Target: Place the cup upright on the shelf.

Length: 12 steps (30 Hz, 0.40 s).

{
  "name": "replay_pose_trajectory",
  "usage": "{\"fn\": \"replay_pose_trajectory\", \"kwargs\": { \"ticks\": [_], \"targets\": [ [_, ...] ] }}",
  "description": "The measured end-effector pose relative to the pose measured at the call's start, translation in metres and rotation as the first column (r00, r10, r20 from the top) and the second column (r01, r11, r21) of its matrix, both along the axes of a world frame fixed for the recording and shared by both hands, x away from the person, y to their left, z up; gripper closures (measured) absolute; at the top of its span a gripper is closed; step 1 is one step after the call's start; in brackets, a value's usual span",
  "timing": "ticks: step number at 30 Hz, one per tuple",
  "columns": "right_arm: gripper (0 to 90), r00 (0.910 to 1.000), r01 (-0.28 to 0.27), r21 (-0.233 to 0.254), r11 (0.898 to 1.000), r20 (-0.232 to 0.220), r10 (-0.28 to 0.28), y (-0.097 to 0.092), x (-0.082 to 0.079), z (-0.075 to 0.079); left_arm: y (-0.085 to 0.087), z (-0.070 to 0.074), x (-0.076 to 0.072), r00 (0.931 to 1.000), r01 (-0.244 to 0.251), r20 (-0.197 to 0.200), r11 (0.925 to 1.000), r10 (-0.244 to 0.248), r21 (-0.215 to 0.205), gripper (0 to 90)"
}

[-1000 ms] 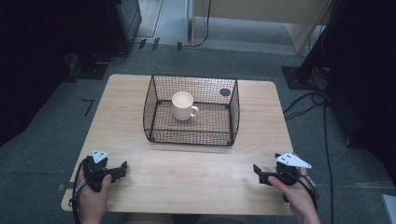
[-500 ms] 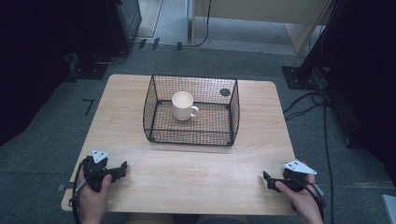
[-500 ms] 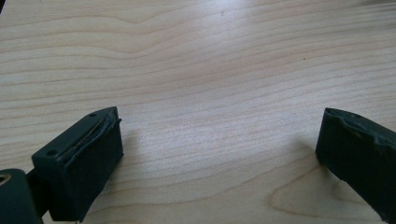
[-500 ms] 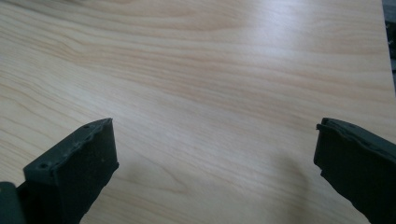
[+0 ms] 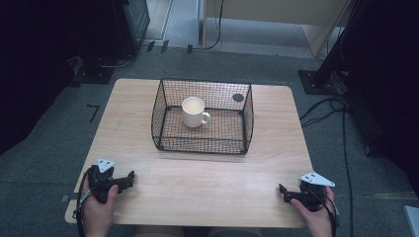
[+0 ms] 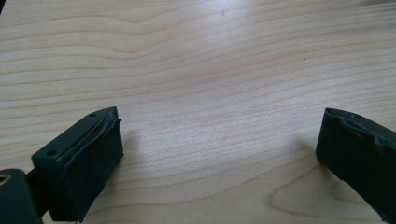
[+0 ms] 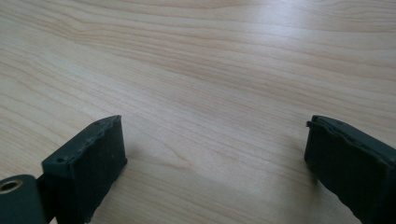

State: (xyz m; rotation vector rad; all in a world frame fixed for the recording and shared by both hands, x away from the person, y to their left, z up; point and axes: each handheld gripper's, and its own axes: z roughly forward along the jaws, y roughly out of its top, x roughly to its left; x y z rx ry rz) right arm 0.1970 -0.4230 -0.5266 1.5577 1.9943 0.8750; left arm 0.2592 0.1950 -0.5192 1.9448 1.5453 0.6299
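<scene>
Grey carpet floor, dark equipment and cables around the edges, and a light wooden table (image 5: 197,182) in the middle. Your two grippers sit at the near corners, well apart from everything, which looks like a rest or ready pose. Left gripper (image 5: 127,177) has its jaws spread wide over bare wood, holding nothing; right gripper (image 5: 284,191) likewise, jaws wide, nothing between them. One black wire basket (image 5: 163,140) stands mid-table, open side up. One white mug (image 5: 193,112) sits upright inside it, toward the back left, handle to the right. One small dark round spot (image 5: 238,98) shows through the back mesh; can't tell what.
</scene>
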Motion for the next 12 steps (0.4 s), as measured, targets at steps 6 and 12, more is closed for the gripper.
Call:
{"fn": "replay_pose_trajectory", "kwargs": {
  "ticks": [6,12],
  "targets": [
    [5.4,0.9998,0.019,0.001,1.0,0.0,-0.019,0.001,0.0017,0.0001,0.0,0.0,0.0,1.0,0.0,0.0,1.0,0.0,0.0,0.7],
    [5.4,0.9998,0.018,0.0,1.0,0.001,-0.018,0.0011,0.0017,0.0001,0.0,0.0,0.0001,1.0,-0.002,0.0,1.0,0.002,-0.001,0.7]
  ]
}}
